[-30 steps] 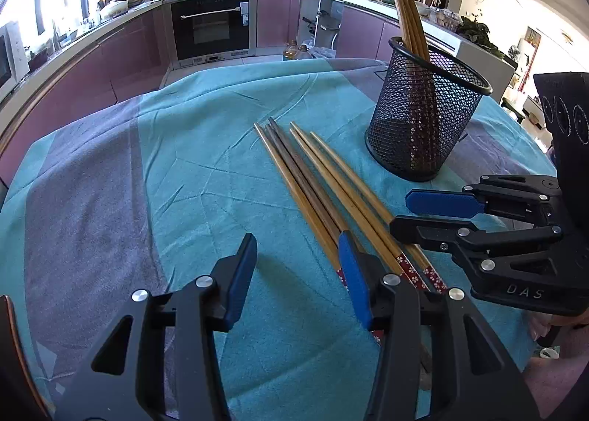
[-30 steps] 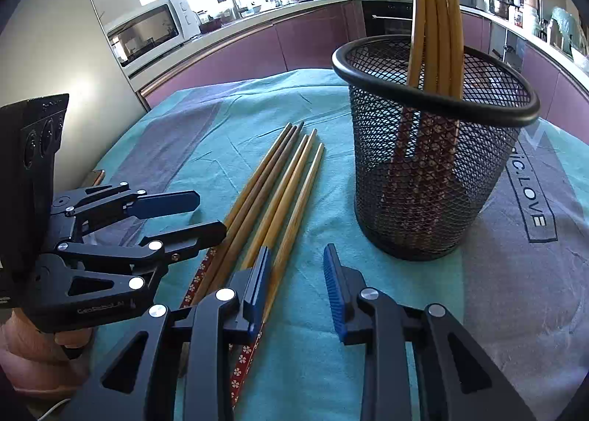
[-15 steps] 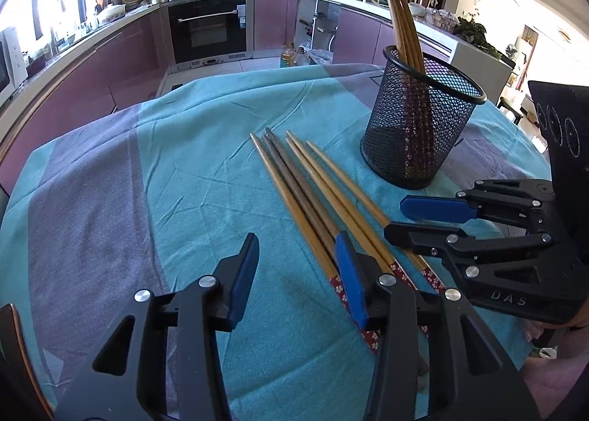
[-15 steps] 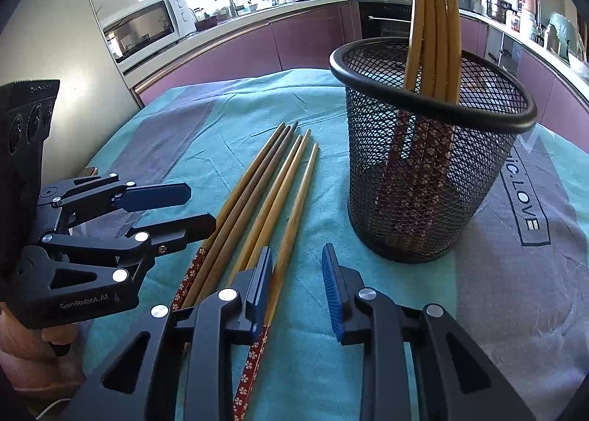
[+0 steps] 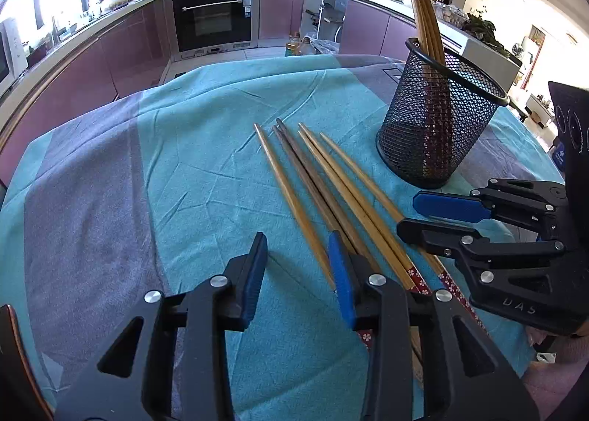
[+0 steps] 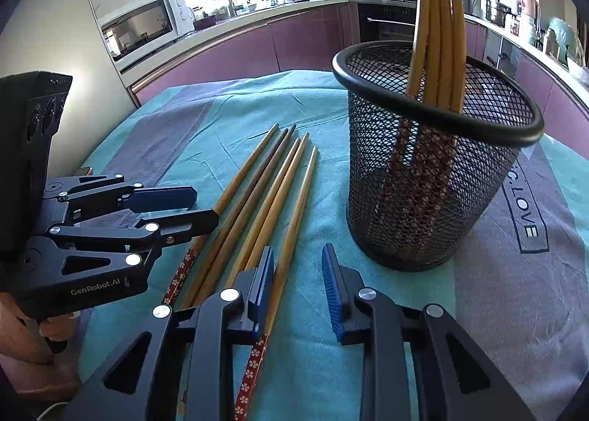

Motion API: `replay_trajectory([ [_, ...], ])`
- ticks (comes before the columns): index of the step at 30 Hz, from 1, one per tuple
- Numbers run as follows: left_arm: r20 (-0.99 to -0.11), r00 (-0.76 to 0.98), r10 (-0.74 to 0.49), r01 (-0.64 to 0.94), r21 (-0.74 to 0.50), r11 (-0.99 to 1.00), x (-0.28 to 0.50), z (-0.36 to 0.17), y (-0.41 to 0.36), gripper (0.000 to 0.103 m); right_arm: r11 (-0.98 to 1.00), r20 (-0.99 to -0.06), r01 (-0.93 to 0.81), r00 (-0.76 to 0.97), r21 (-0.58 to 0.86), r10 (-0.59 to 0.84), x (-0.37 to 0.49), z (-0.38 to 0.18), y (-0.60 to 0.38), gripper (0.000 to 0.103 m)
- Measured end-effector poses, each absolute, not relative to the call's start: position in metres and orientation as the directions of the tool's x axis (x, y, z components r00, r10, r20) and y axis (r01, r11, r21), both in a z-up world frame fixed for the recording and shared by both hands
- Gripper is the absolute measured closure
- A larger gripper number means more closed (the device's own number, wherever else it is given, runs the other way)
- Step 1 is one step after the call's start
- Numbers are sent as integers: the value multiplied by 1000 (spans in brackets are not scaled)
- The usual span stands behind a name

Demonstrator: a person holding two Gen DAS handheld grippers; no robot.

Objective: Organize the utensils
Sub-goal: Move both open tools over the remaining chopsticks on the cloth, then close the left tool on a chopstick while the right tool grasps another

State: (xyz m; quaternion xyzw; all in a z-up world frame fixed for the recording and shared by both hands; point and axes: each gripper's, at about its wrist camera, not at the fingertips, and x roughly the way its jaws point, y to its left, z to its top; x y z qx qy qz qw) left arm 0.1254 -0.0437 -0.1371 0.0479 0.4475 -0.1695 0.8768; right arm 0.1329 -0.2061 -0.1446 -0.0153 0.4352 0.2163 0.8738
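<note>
Left wrist view: left tool (image 5: 298,266) angled down beside chopsticks (image 5: 313,185), its jaws just narrowed.

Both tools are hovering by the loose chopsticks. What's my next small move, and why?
Probably shift the left tool slightly right and down to straddle the nearest chopstick. Its jaws, which have just been closing, hold nothing, and that chopstick lies just outside the right finger. Five chopsticks lie on the cloth beside the mesh holder.

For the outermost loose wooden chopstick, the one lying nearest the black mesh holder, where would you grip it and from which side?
Probably on the bare tan shaft of the outermost wooden chopstick, ahead of its red flowered end, coming from above with the right gripper. It lies flat on the teal tablecloth, with open cloth towards the black mesh holder for one finger.
</note>
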Motion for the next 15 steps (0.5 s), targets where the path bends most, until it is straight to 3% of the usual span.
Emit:
replay_trajectory([
  [4,-803,543,-248,334,-65,940,134,-140,-46,72,908,-767,-390,533,151,357,137,-145,-204,78],
  [9,-805,534,-258,321,-89,943,140,-140,-45,88,906,-763,-380,525,188,378,139,-147,-210,94],
  [15,-798,537,-274,295,-127,947,134,-139,-40,94,903,-750,-350,521,248,408,138,-147,-223,97],
])
